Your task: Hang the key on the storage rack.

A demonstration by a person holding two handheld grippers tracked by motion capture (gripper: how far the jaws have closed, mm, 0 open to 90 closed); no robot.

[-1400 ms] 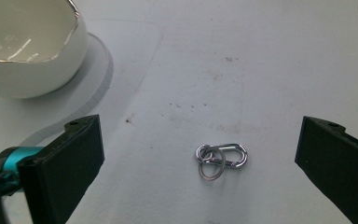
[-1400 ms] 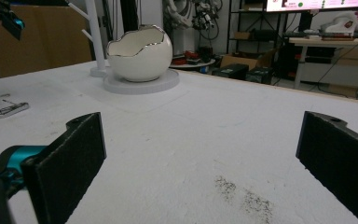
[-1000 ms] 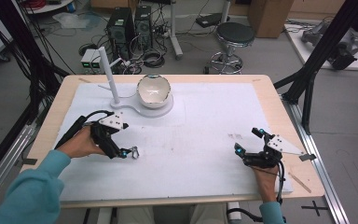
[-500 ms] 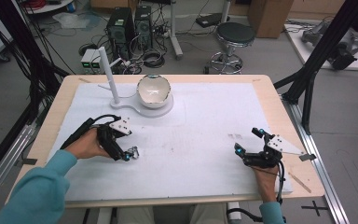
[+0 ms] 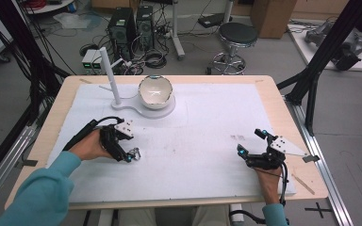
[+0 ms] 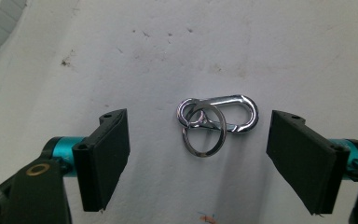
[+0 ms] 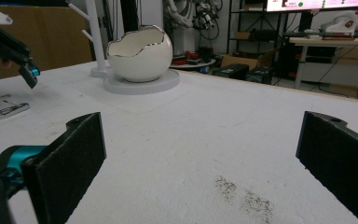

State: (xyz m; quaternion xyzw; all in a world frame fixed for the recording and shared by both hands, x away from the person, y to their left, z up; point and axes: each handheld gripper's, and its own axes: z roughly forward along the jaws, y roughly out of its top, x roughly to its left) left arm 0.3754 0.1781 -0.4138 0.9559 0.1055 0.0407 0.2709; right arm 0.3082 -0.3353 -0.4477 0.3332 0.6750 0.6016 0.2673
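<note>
Your left claw [image 6: 198,154] points down at the white mat [image 6: 284,56], and its two black pads have just been closing in. They touch nothing yet. The shiny clip [image 6: 223,113] with its round ring [image 6: 204,135] lies flat on the mat right between the pads, with a gap on each side. From above, your left claw [image 5: 131,155] sits over the clip [image 5: 135,153] on the left side of the table [image 5: 283,101].

Your right claw [image 7: 200,163] is wide open and holds nothing. It rests low on the mat, well apart from the clip [image 7: 10,110]. The white bowl [image 5: 155,91] stands on its stand [image 5: 122,104] at the far side.
</note>
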